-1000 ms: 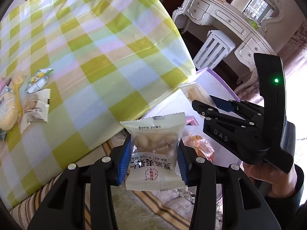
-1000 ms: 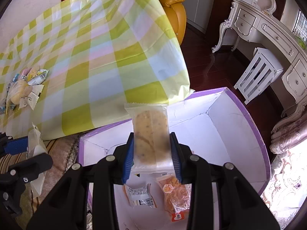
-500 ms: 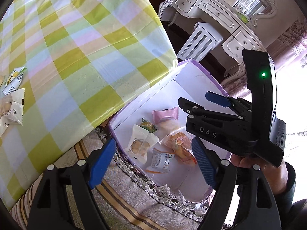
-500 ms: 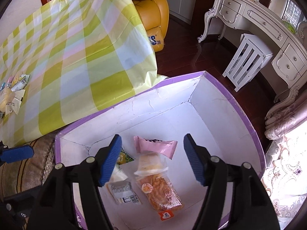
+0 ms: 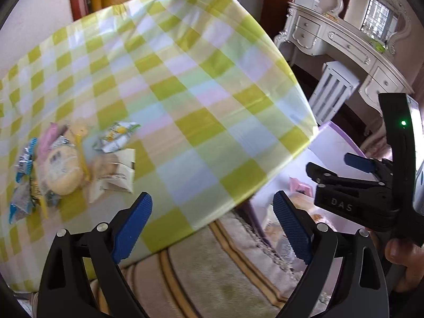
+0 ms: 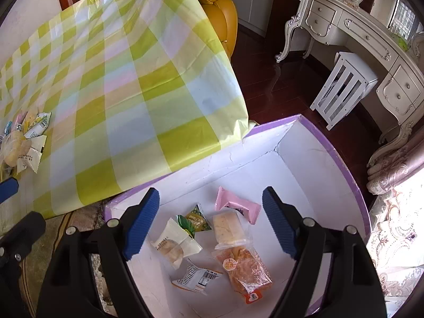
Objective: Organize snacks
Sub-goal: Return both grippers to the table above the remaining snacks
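Note:
A purple-rimmed white box (image 6: 331, 145) stands on the floor beside the table and holds several snack packets, among them a pink one (image 6: 235, 206), a clear-wrapped cake (image 6: 229, 229) and a round biscuit pack (image 6: 172, 243). My right gripper (image 6: 212, 225) is open and empty above the box. My left gripper (image 5: 212, 225) is open and empty over the table's near edge. A pile of snack packets (image 5: 66, 159) lies on the checked tablecloth (image 5: 185, 92) at the left; it also shows in the right wrist view (image 6: 23, 137). The right gripper's body (image 5: 357, 193) shows in the left wrist view.
A striped rug (image 5: 212, 278) lies under the table edge and box. A white slatted stool (image 6: 344, 87) and an ornate cream dresser (image 6: 371, 39) stand beyond the box. An orange armchair (image 6: 217, 0) stands behind the table.
Both grippers opened and dropped their packets into the box. The left gripper then swung left, back toward the table and the snack pile. The right one stays above the box.

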Demonstrator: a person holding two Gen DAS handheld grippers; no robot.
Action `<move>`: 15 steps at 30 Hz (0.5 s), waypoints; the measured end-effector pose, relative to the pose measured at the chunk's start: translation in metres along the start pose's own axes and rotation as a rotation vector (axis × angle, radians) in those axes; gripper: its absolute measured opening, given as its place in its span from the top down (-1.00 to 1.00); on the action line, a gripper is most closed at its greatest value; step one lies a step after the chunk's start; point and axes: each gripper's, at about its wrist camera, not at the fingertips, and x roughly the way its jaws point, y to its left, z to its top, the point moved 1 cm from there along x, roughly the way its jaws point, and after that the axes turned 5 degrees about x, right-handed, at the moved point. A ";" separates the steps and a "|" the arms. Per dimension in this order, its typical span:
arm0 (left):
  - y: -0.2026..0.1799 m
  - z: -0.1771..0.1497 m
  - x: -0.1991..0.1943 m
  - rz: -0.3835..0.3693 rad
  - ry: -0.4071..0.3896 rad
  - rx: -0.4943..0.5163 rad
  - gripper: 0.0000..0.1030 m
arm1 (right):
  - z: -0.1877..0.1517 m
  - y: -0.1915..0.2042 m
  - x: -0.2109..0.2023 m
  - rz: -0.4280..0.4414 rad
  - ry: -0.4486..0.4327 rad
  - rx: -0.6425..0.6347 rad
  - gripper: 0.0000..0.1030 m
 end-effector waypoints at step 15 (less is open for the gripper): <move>0.166 -0.038 -0.049 0.224 -0.147 -0.337 -0.89 | 0.018 0.115 -0.038 0.170 -0.094 -0.135 -0.67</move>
